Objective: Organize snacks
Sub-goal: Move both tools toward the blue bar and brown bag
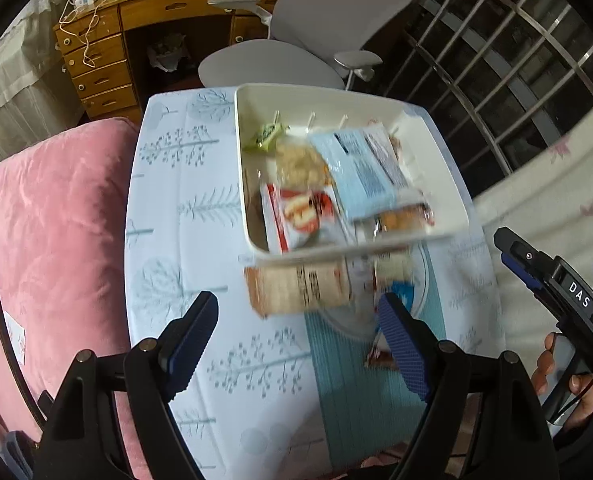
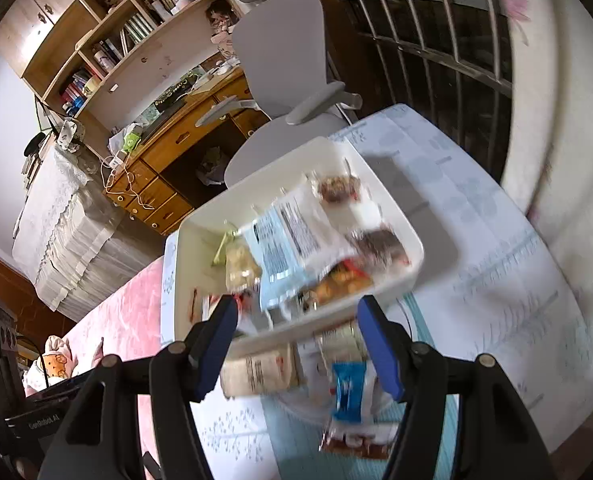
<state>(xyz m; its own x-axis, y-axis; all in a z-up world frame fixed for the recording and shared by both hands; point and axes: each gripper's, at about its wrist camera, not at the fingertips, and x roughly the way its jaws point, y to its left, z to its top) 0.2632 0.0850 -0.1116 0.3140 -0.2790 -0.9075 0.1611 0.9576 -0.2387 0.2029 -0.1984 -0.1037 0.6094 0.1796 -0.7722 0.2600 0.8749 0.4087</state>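
A white tray (image 1: 252, 116) sits at the far side of the small table (image 1: 176, 208), holding a light blue packet (image 1: 360, 168), a red and white packet (image 1: 300, 216), a green sweet (image 1: 264, 134) and other snacks. A brown packet (image 1: 296, 288) lies just in front of the tray. My left gripper (image 1: 296, 340) hovers open above it, holding nothing. In the right wrist view my right gripper (image 2: 298, 344) is open and empty over the tray's near rim (image 2: 280, 332), with the brown packet (image 2: 260, 372) and a blue packet (image 2: 348, 388) below. The right gripper (image 1: 512, 252) also shows at the right edge, held by a hand.
A pink quilt (image 1: 56, 220) borders the table on the left. Behind the table stand a grey office chair (image 1: 316, 40) and a wooden desk (image 1: 108, 52). A barred window (image 1: 516, 60) and a pale curtain (image 1: 556, 184) close off the right side. A teal mat (image 1: 336, 380) lies under the loose snacks.
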